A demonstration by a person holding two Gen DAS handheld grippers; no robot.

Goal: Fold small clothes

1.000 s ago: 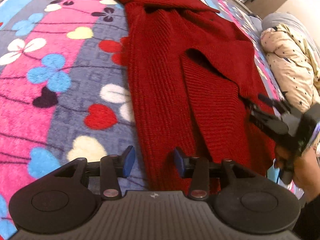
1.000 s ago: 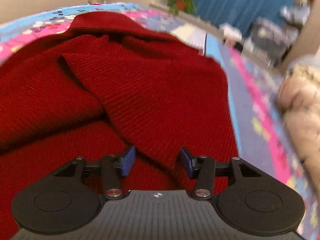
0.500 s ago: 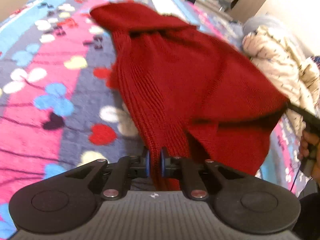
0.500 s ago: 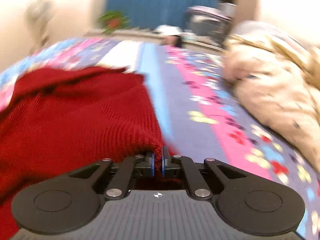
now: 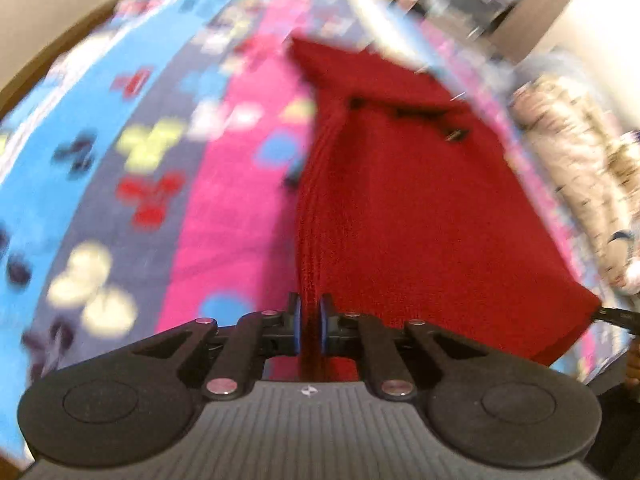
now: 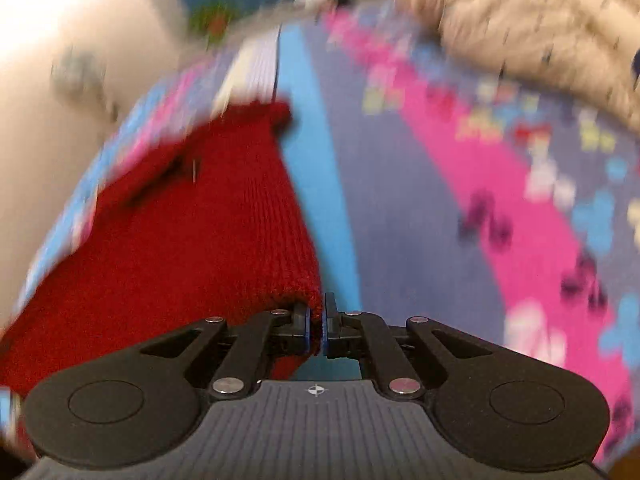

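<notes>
In the left wrist view the patterned blanket (image 5: 120,184) fills nine o'clock; the left gripper (image 5: 308,322) at six o'clock is clamped on the near left edge of the red knit sweater (image 5: 400,200), which runs up toward twelve o'clock over the blanket; a cream quilt (image 5: 580,168) lies at three o'clock. In the right wrist view the sweater (image 6: 192,248) spreads toward nine o'clock; the right gripper (image 6: 316,330) pinches its near right corner.

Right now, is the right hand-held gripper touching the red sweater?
Touching. In the right wrist view, the right hand-held gripper is shut on the red sweater, its hem pinched between the pads.
</notes>
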